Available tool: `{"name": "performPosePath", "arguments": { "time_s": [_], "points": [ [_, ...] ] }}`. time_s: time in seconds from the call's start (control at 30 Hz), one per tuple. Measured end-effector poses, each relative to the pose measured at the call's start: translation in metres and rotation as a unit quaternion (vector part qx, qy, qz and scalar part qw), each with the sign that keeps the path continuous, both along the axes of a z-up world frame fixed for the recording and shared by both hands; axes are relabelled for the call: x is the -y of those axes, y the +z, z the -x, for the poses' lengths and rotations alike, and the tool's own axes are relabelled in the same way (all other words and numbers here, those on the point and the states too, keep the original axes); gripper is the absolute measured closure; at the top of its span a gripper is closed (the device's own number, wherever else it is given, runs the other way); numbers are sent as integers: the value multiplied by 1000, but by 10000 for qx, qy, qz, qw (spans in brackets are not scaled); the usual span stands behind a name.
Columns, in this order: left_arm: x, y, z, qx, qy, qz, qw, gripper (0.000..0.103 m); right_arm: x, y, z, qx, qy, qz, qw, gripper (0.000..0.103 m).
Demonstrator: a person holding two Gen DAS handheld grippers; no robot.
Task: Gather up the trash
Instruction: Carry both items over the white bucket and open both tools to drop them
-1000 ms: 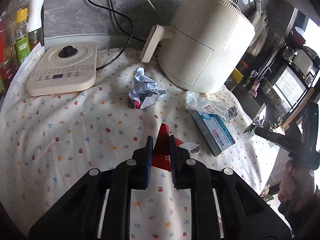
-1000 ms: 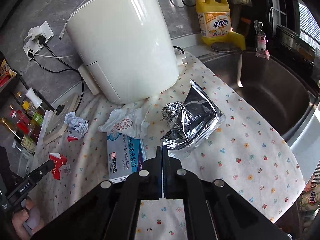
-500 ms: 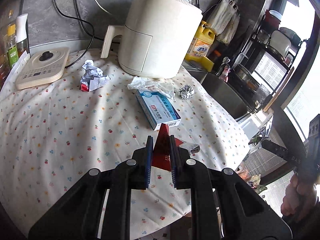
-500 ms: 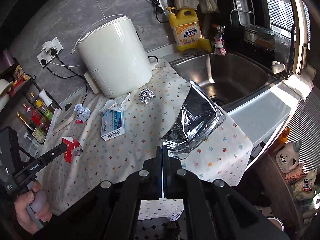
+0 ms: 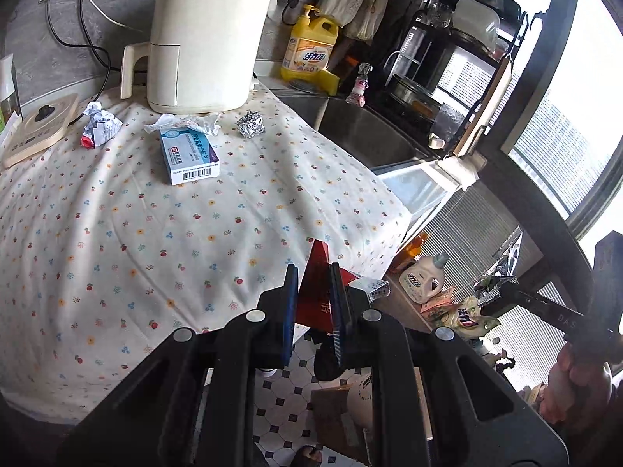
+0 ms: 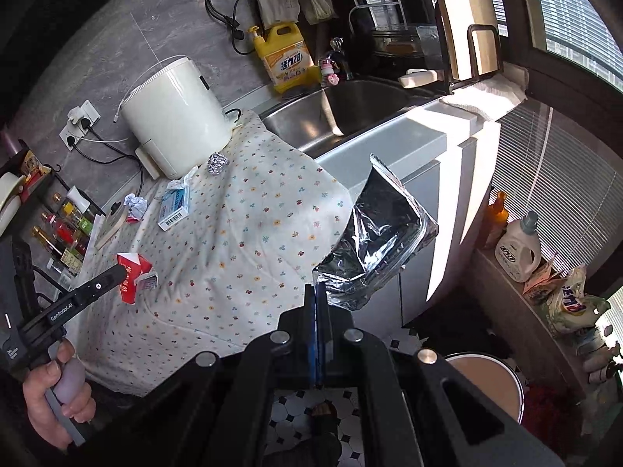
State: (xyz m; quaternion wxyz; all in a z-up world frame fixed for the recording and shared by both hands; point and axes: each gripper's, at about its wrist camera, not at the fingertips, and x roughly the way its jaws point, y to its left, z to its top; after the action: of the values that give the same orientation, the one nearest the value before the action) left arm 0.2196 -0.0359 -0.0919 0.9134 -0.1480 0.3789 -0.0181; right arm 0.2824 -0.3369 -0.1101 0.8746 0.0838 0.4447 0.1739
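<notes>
My left gripper [image 5: 314,272] is shut on a red carton [image 5: 316,295], held in the air past the table's front edge; the carton also shows in the right wrist view [image 6: 132,270]. My right gripper [image 6: 316,292] is shut on the corner of a silver foil bag [image 6: 379,237], held in the air beside the counter. On the flowered tablecloth [image 5: 194,233] lie a blue and white box [image 5: 189,154], a crumpled paper ball [image 5: 99,128], a white wrapper [image 5: 183,124] and a foil ball [image 5: 251,125]. A round bin [image 6: 488,381] stands on the floor below my right gripper.
A white air fryer [image 5: 202,39] stands at the back of the table, a flat white appliance [image 5: 37,126] to its left. A sink [image 6: 350,109] and a yellow detergent jug [image 6: 286,56] lie to the right. Bottles and bags [image 6: 545,268] stand along the window ledge.
Both grippers have pulled back and away from the table with their loads. The bin on the floor has come into the right wrist view.
</notes>
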Motion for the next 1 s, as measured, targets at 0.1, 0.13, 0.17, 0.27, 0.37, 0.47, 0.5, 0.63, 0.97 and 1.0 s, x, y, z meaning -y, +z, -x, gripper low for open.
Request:
{"name": "performPosePath", "arguments": {
  "time_s": [0.1, 0.13, 0.17, 0.27, 0.37, 0.47, 0.5, 0.63, 0.97, 1.0],
  "points": [
    [25, -5, 7, -54, -133, 8, 9999, 87, 28, -7, 15, -90, -144, 5, 9999, 101],
    [33, -6, 9, -67, -180, 4, 9998, 87, 38, -9, 20, -113, -191, 8, 9998, 101],
    [42, -8, 11, -82, -233, -4, 9997, 87, 47, -11, 24, -133, -236, 12, 9996, 101],
    [65, -13, 17, -133, -397, -16, 9991, 87, 70, -17, 39, -172, -359, 17, 9992, 101],
    [87, -21, 21, -189, -575, -25, 9982, 87, 92, -24, 52, -230, -510, -3, 9984, 101],
    [108, -32, 24, -271, -781, -49, 9966, 87, 110, -37, 62, -332, -638, -16, 9974, 101],
    [115, -36, 24, -309, -848, -57, 9959, 87, 115, -42, 65, -378, -683, -20, 9969, 101],
    [140, -53, 26, -518, -1093, -55, 9926, 87, 134, -72, 77, -798, -789, -54, 9937, 97],
    [201, -85, 17, -902, -1746, -105, 9804, 87, 170, -107, 107, -1163, -1211, -25, 9858, 41],
    [206, -87, 15, -919, -1814, -107, 9791, 87, 176, -108, 108, -1198, -1317, -42, 9840, 43]
  ]
}}
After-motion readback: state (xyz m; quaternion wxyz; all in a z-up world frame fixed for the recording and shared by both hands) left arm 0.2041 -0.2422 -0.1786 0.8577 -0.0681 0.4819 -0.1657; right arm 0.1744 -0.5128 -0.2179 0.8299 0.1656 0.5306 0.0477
